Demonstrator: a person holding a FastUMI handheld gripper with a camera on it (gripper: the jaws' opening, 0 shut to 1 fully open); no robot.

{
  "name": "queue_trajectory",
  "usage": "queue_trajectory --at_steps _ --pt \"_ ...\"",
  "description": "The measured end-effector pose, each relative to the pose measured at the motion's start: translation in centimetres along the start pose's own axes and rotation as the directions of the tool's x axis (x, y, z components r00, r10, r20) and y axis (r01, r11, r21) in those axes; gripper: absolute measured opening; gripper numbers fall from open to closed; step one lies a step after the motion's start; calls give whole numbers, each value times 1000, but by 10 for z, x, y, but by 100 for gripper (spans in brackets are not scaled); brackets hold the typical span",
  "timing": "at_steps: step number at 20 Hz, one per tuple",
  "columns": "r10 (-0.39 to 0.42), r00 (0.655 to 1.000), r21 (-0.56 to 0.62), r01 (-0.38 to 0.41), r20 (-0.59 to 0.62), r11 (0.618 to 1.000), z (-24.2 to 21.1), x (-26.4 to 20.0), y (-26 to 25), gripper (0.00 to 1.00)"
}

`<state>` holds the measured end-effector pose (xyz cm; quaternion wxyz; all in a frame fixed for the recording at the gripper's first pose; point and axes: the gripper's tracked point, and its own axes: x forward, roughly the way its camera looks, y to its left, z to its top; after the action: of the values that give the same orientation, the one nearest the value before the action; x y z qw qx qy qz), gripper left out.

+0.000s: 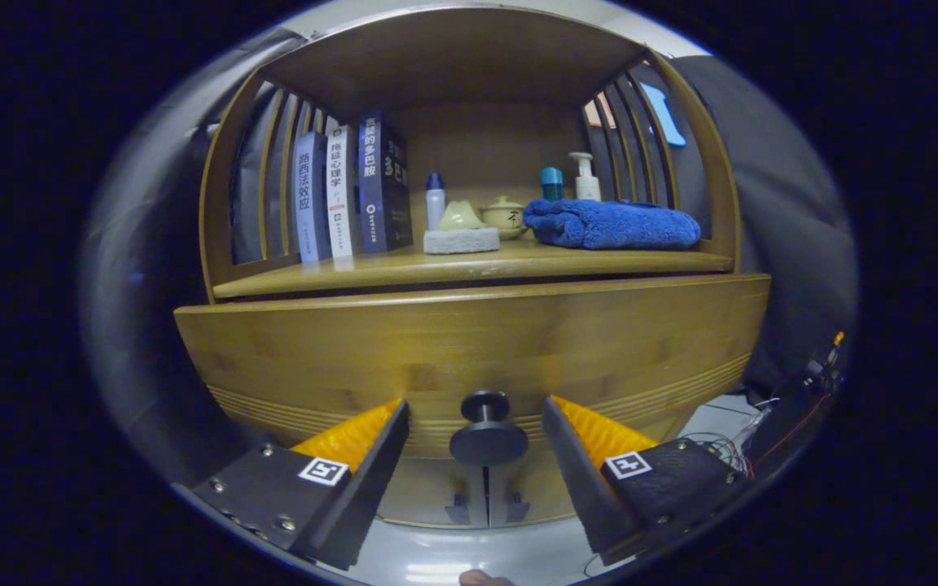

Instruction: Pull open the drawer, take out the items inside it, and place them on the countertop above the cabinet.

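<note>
While the gripper (477, 456) gapes empty, drawer (469, 350) knob (487, 431) between fingers, seemingly untouched.

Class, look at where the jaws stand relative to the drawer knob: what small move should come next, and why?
Probably close the gripper on the drawer knob. The jaws stand open with the knob between them, untouched, and the drawer front looks shut, so a grip must come before any pull.
</note>
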<state>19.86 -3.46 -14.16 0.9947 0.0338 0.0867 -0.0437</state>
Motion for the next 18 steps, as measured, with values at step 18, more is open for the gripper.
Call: queue_trajectory --at_steps 18 --pt "-17 1000 -36 17 -7 999 4 32 6 99"
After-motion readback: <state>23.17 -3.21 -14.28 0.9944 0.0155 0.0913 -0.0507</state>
